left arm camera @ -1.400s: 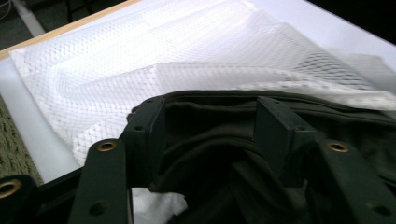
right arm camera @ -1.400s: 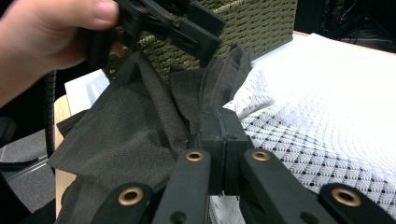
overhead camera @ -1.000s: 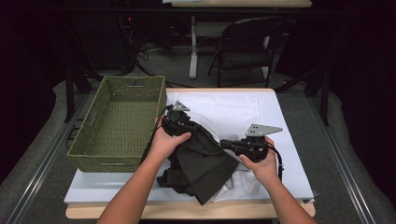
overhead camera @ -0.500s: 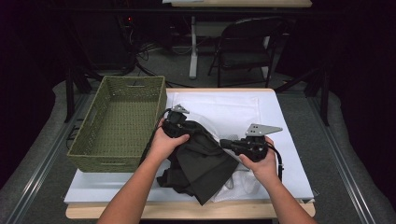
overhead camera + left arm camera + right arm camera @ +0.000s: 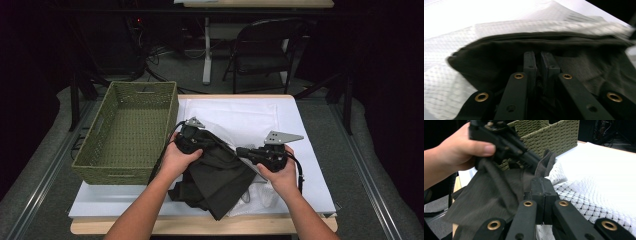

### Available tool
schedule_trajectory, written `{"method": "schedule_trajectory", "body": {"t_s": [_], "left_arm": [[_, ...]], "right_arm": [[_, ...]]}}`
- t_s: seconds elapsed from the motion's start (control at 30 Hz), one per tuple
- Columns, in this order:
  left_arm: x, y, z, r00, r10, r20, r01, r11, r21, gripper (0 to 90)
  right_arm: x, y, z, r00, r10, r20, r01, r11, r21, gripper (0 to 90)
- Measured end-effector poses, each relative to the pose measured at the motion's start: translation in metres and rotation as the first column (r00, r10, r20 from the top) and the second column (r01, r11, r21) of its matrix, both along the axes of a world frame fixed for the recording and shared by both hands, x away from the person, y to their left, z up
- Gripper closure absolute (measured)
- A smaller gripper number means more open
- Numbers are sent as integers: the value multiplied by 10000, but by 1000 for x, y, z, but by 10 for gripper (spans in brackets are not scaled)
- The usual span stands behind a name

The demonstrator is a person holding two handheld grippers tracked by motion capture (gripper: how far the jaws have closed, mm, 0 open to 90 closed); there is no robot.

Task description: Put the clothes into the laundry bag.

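White-covered table (image 5: 300,130), frame centre: we have both hand-held grippers (image 5: 192,142) (image 5: 245,151) clamped on the dark garment (image 5: 220,175); its thin pinched edge could slip free.

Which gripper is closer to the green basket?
The left. The left gripper sits right beside the basket, clamped on the dark cloth. The right gripper holds the same cloth farther off, out over the white sheet.
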State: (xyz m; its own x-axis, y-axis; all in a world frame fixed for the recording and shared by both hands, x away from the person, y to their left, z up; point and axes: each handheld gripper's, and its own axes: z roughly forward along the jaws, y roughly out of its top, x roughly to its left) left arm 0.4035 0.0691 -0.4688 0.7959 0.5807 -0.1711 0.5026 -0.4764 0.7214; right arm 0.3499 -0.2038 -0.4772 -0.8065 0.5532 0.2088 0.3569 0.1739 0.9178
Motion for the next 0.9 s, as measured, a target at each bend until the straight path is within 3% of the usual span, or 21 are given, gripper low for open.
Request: {"method": "schedule_trajectory", "body": {"t_s": [0.17, 0.33, 0.47, 0.67, 0.73, 0.8, 0.9], "left_arm": [[-18, -10, 2, 9989, -461, 113, 460, 9989, 93, 840], [-26, -18, -2, 9974, -705, 120, 703, 9974, 168, 840], [-27, -24, -16, 9992, -391, -9, 391, 9987, 324, 841], [-26, -27, -25, 10000, -28, -79, 30, 9998, 204, 840], [-26, -28, -25, 10000, 69, 13, -69, 9998, 196, 839], [-26, -27, -23, 9998, 158, 147, -161, 9996, 220, 834], [-26, -20, -18, 9984, 508, 253, -509, 9987, 50, 819]], "right_arm": [[3, 2, 2, 10000, -89, -37, 89, 9998, 201, 900], [4, 7, 5, 10000, 15, 82, -18, 9994, 334, 900], [2, 12, 7, 9998, 222, 7, -222, 9985, 501, 900], [-2, 20, 9, 9982, 601, -89, -594, 9965, 596, 900], [-5, 22, 9, 9967, 786, -204, -772, 9949, 646, 900], [-9, 22, 8, 9962, 872, -76, -869, 9955, 366, 900], [-12, 19, 1, 9955, 904, -292, -898, 9957, 211, 900]]}}
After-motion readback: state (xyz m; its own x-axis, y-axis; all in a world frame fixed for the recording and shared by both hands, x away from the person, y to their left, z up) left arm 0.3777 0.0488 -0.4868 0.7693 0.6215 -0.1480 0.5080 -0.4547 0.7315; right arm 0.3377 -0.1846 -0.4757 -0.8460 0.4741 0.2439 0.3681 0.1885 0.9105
